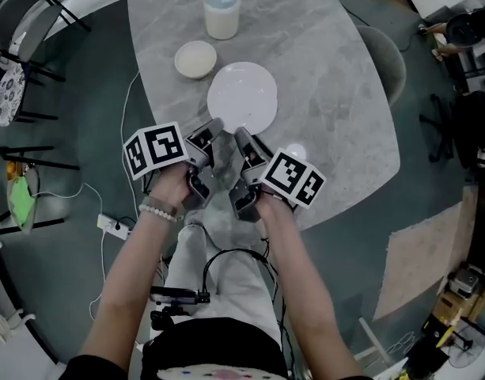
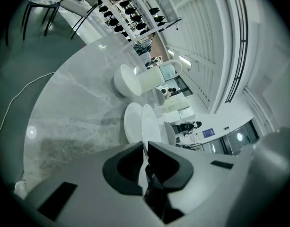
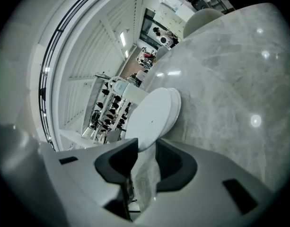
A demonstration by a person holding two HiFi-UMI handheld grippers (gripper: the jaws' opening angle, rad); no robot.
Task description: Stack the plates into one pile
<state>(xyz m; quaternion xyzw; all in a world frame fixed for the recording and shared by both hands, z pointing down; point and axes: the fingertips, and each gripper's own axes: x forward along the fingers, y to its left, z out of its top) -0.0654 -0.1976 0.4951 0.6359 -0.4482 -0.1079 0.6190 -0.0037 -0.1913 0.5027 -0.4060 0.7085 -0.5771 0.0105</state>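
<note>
Both grippers at the white plate (image 1: 242,95), on the near side of the table (image 1: 329,93).
My left gripper (image 1: 216,127) has its jaws nearly together, apparently pinching the plate's near rim; my right gripper (image 1: 242,136), just beside it, has its jaws apart with that rim between them.

A grey marble surface (image 1: 329,70) is standing on a dark floor (image 1: 84,141). A white power strip (image 1: 114,226) is lying near a black chair (image 1: 24,18).

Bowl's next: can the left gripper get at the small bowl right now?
Probably not yet: the left gripper looks shut on the rim of the white plate. Once freed, nothing stands between it and the small bowl.
</note>
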